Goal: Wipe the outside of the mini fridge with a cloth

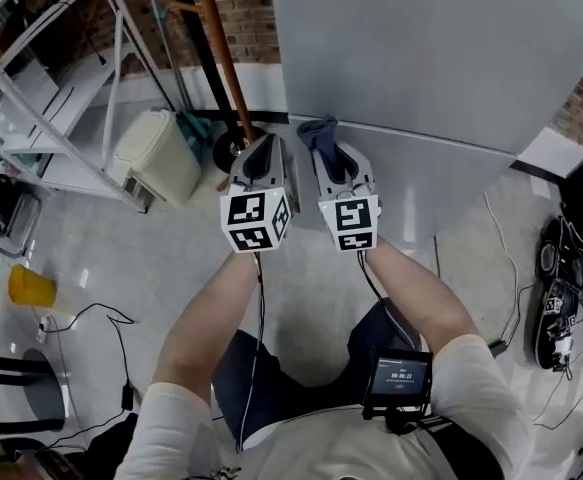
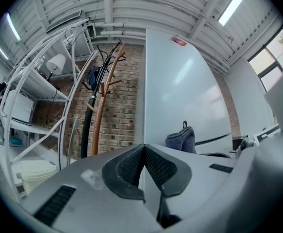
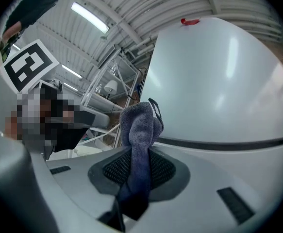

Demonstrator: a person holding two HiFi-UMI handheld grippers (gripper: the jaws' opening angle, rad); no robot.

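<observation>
1. Grey mini fridge [image 1: 421, 48] stands on the floor [image 1: 171, 258].
2. Right hand-held gripper [image 1: 335, 160] grips the cloth just before the fridge's front; left hand-held gripper [image 1: 261, 150] is pinched together, empty.
3. Blue-grey cloth [image 1: 318, 130] pokes above the jaws.

Your mini fridge [image 1: 421, 48] runs off the top and right edges of the head view, so its top and far side aren't visible there. The cloth [image 3: 140, 130] drops between the right gripper [image 1: 341, 160]'s clamped jaws, and its lower end is hidden. No view tells you whether the cloth touches the fridge front or sits just short of it. The red item [image 3: 190, 21] on the fridge's top edge is too small to identify. The coat stand [image 1: 221, 58] is cropped at the top, and its foot is partly behind the left gripper [image 1: 263, 148]. The shelf rack [image 1: 61, 78] is cut by the left edge. The digits on the screen [image 1: 398, 376] at your chest are too small to read.
</observation>
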